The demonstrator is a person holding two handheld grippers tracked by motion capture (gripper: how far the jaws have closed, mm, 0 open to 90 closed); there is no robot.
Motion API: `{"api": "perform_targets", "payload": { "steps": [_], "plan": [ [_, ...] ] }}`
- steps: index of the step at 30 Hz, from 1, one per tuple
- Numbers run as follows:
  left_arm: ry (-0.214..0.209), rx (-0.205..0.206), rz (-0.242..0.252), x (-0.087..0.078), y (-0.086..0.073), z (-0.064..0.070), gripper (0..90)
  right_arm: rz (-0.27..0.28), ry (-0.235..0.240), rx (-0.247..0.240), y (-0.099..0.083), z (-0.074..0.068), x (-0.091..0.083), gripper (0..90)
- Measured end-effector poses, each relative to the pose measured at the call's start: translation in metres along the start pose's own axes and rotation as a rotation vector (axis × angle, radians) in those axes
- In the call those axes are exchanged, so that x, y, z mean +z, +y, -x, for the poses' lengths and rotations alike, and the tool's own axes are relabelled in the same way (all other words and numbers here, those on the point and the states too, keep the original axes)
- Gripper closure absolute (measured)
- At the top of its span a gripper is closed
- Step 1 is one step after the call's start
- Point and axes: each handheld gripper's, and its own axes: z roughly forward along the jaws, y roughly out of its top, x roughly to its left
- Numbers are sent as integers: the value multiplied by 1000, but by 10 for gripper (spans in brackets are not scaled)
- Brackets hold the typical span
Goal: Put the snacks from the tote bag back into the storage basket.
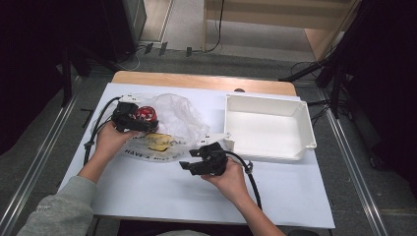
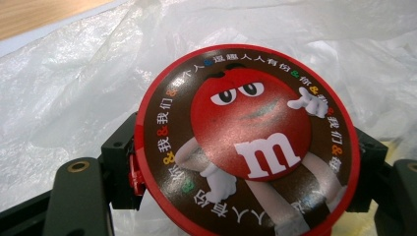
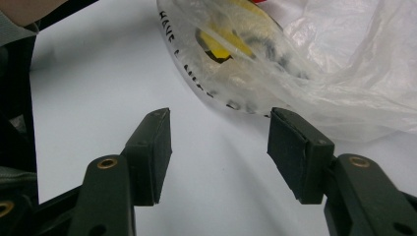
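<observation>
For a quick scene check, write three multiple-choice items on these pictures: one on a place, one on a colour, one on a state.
1. Where is the white tray?
A. On the right half of the table
B. Under the plastic bag
C. On the floor

2. What colour is the rim of the round tin?
A. Blue
B. Green
C. Red

3. How does the right gripper stand?
A. Shut on the bag
B. Open, holding nothing
C. Shut on the tin

Answers:
1. A, since the high view shows the tray on the table to the right of the plastic bag.
2. C, since the left gripper view shows a red rim around the brown face.
3. B, since the right gripper view shows its jaws apart over bare table, while the left gripper clamps the tin.
</observation>
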Motion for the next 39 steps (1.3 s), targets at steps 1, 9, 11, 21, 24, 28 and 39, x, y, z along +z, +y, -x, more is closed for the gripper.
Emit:
{"api": "perform_targets", "payload": {
  "steps": [1, 9, 11, 21, 24, 28, 39],
  "plan": [
    [-6, -3, -3, -1, 0, 1, 251, 2, 4, 1, 0, 0, -1, 436],
    [-50, -8, -5, -10, 1, 8, 252, 2, 11, -20, -2, -3, -4, 436],
    [-57, -13, -8, -14, 2, 10, 252, 3, 19, -24, -2, -4, -4, 436],
    [-44, 14, 2, -35, 14, 23, 252, 1, 30, -41, -4, -5, -6, 436],
    [-50, 24, -9, -38, 19, 30, 252, -1, 32, -41, -5, -6, -7, 436],
    [-69, 35, -15, -37, 25, 40, 253, -1, 30, -41, -8, -5, -10, 436],
    [-113, 65, -33, -27, 44, 61, 253, 6, 38, -66, -19, -7, -17, 431]
  ]
}}
